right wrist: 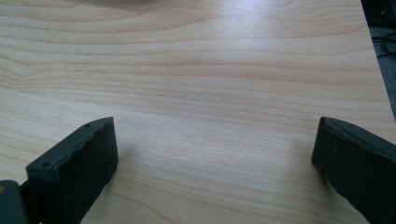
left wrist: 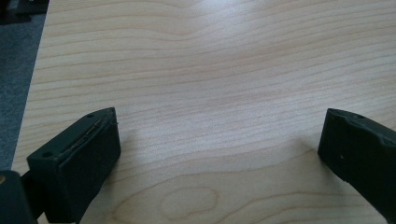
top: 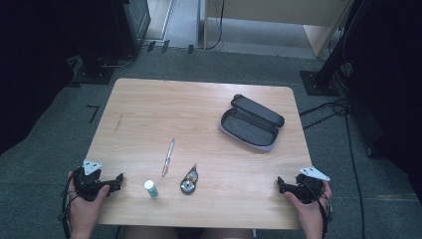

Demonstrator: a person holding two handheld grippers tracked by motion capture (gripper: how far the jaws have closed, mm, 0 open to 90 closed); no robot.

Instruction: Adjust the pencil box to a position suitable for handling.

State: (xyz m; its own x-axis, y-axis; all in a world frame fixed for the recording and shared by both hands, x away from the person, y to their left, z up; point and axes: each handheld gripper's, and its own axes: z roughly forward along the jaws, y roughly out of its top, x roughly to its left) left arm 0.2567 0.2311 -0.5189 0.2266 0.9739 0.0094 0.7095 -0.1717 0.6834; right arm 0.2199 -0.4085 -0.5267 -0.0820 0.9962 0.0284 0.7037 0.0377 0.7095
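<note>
We hold both grippers low at the near corners of the table (top: 149,99), likely a rest pose before any reach. Our left gripper (top: 115,181) has its jaws spread wide with bare wood between them — the right gripper (top: 281,185) is likewise released and empty. The glue stick (top: 151,188) stands upright just past the left jaws' tips, with the pen (top: 168,157) and tape (top: 188,180) beyond it; the open case (top: 251,122) lies well ahead of the right jaws, probably waiting to be filled.
</note>
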